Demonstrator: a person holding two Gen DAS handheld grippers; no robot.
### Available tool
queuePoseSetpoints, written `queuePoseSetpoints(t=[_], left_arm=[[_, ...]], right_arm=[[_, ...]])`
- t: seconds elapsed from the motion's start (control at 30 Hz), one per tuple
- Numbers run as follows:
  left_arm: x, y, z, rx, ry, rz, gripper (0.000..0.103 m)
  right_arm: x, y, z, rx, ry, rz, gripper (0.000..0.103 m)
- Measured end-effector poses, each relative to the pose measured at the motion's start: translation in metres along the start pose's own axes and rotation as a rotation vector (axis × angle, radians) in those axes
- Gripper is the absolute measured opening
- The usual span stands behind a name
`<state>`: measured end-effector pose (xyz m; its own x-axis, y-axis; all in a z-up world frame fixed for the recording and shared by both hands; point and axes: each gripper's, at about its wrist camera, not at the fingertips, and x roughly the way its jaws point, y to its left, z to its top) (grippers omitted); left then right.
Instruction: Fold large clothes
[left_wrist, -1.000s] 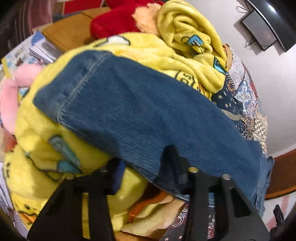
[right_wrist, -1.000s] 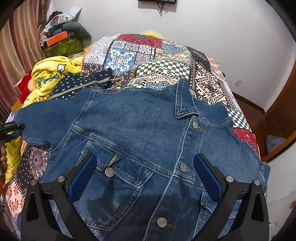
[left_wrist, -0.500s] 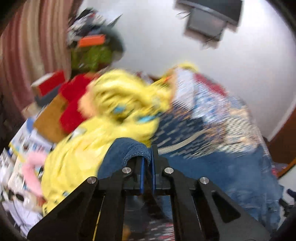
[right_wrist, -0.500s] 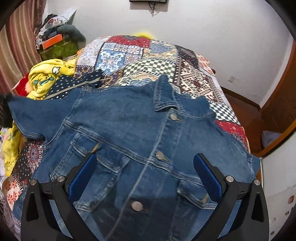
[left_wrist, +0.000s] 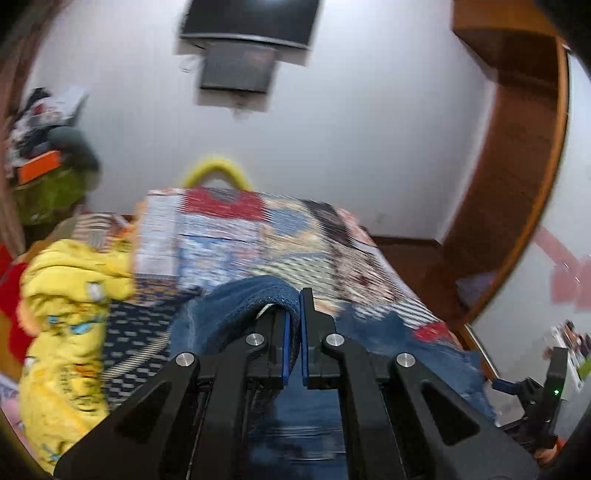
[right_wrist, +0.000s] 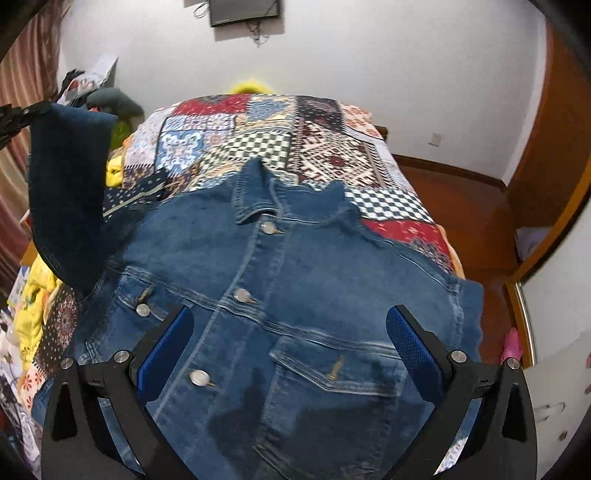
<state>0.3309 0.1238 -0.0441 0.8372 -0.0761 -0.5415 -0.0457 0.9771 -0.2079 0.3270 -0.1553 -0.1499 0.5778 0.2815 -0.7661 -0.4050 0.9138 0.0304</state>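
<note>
So the denim jacket (right_wrist: 295, 295) lies front-up on the bed (right_wrist: 332, 147), which has a patchwork quilt; its right shoulder reaches the bed's right edge, with bare wood floor (right_wrist: 461, 206) beyond that. Left side is cramped by a heap of yellow blanket (left_wrist: 66, 314). The left tongs (left_wrist: 293, 332) are clenched on the sleeve (right_wrist: 66, 184), raised well off the bed. Only the right view shows that lifted sleeve whole, the left one is blurry. Right tongs (right_wrist: 291, 343) spread wide over the jacket's chest, gripping nothing.
</note>
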Motion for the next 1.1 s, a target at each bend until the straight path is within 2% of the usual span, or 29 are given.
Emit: queuePoseSetpoints(t=[0.1, 0.27, 0.43, 0.67, 0.77, 0.87, 0.93, 1.1], left_arm=[[0.031, -0.042, -0.010, 0.049, 0.067, -0.045, 0.003], [0.077, -0.107, -0.055, 0.111, 0.213, -0.113, 0.003], [0.116, -0.140, -0.107, 0.127, 0.395, -0.192, 0.003], [0.129, -0.177, -0.161, 0.278, 0.513, -0.210, 0.003], [0.129, -0.176, -0.168, 0.297, 0.549, -0.206, 0.012], [0.120, -0.165, -0.168, 0.285, 0.562, -0.216, 0.029], [0.110, -0.156, -0.165, 0.275, 0.545, -0.215, 0.046], [0.073, -0.116, -0.147, 0.254, 0.477, -0.183, 0.057]], right_arm=[[-0.004, -0.018, -0.005, 0.032, 0.003, -0.002, 0.103], [-0.009, -0.043, -0.018, 0.081, 0.010, -0.010, 0.103], [-0.009, -0.062, -0.030, 0.122, 0.036, -0.007, 0.103], [-0.005, -0.075, -0.042, 0.147, 0.075, -0.040, 0.103], [-0.004, -0.074, -0.042, 0.139, 0.085, -0.044, 0.103], [-0.007, -0.070, -0.040, 0.120, 0.079, -0.050, 0.103], [-0.009, -0.065, -0.037, 0.101, 0.067, -0.046, 0.103], [-0.013, -0.047, -0.023, 0.068, 0.033, -0.007, 0.103]])
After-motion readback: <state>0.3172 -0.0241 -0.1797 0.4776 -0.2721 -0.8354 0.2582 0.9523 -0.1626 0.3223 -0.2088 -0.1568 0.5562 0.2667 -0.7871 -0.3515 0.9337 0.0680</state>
